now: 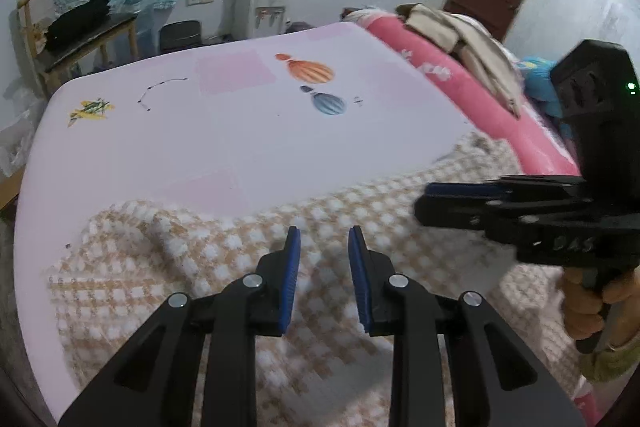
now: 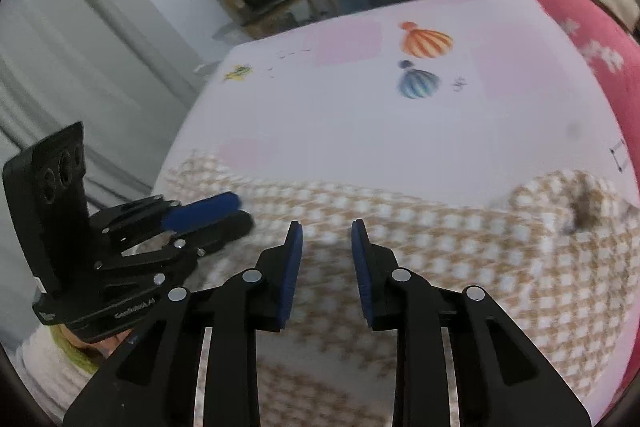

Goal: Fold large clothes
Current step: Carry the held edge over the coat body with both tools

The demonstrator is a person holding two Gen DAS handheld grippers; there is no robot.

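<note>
Fuzzy beige-and-white checked garment [image 1: 320, 227], rumpled

The checked garment [image 1: 340, 227] is smeared by motion blur in both wrist views, so its weave and folds don't read, and its near part runs off the bottom edge and behind the gripper frames. What kind of garment it is, can't tell. There's a dark patch [image 2: 582, 213] on it in the right view, too blurry to identify. The hand [image 1: 592, 307] on the right gripper [image 1: 430, 203] is cut by the frame edge. The stuff on the wooden chair [image 1: 78, 15] is just a dark lump.
</note>
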